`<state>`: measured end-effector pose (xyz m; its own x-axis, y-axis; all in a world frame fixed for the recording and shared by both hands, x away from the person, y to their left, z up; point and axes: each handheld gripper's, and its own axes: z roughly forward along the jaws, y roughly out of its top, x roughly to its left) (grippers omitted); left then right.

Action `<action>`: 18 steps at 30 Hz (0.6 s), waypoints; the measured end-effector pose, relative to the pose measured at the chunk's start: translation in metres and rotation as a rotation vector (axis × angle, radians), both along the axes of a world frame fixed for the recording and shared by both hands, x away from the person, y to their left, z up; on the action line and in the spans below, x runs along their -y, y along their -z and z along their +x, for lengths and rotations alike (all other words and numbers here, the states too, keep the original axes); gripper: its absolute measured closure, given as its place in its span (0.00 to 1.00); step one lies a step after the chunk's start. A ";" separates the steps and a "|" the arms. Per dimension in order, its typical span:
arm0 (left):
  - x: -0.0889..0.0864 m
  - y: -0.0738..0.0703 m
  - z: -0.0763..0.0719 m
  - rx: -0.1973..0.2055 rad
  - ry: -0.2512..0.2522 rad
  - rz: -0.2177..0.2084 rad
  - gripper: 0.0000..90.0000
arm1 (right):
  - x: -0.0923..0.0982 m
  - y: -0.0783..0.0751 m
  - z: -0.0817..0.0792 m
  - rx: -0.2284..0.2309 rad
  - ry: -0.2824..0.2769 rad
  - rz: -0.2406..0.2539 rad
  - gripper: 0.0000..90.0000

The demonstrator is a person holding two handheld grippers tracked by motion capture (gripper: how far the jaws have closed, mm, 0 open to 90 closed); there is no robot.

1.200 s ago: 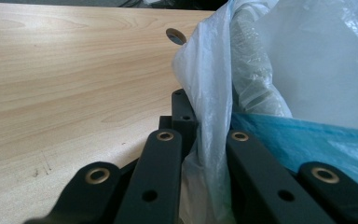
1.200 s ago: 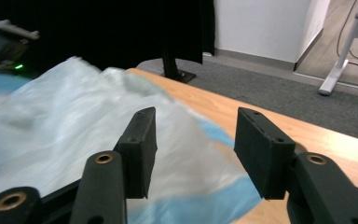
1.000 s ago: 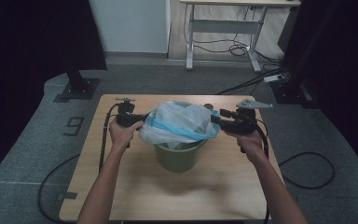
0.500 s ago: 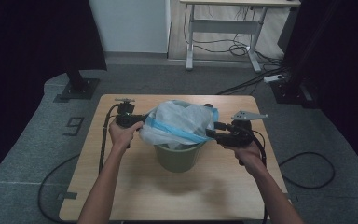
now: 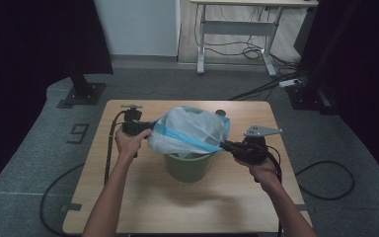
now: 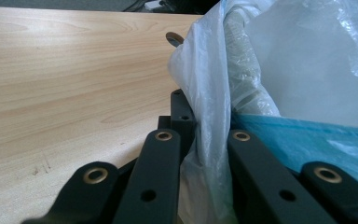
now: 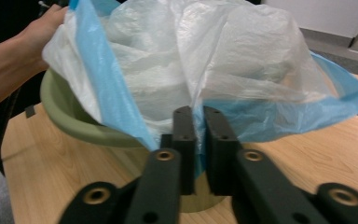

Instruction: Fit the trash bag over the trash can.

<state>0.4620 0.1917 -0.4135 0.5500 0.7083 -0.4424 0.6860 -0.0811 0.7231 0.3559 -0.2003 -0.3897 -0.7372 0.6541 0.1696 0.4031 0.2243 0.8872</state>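
Note:
A white plastic bag (image 5: 190, 129) with a blue hem sits loosely over a green bin (image 5: 187, 168) in the middle of the wooden table (image 5: 187, 207). My left gripper (image 5: 150, 129) is at the bag's left side, shut on a fold of the white film (image 6: 205, 140). My right gripper (image 5: 224, 145) is at the bin's right front; its jaws have just been closing and now pinch the blue hem (image 7: 198, 140). The bag (image 7: 205, 60) billows above the bin's rim (image 7: 70, 121), stretched between the two grips.
A small dark round thing (image 5: 220, 113) lies on the table just behind the bin. A black stand base (image 5: 81, 94) sits on the floor at the far left, a desk frame (image 5: 237, 29) with cables stands at the back, and cables trail off both table sides.
My right hand has come down and nearer along the bin's right side, and its jaws have closed on the bag's blue hem. The left hand has stayed put.

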 end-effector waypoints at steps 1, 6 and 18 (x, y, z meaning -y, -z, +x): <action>0.000 0.000 0.000 0.001 0.000 0.001 0.96 | 0.000 0.000 -0.001 0.010 -0.005 0.002 0.98; -0.003 -0.002 -0.002 0.006 0.000 -0.005 0.96 | 0.001 0.001 -0.007 0.034 -0.028 0.019 0.98; -0.011 0.002 -0.010 0.015 0.011 -0.004 0.96 | -0.006 0.026 -0.034 0.056 -0.128 -0.029 0.98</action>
<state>0.4518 0.2031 -0.4158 0.5645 0.7003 -0.4369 0.6742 -0.0859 0.7335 0.3221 -0.1943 -0.4153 -0.8226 0.5582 0.1084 0.3198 0.2964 0.8999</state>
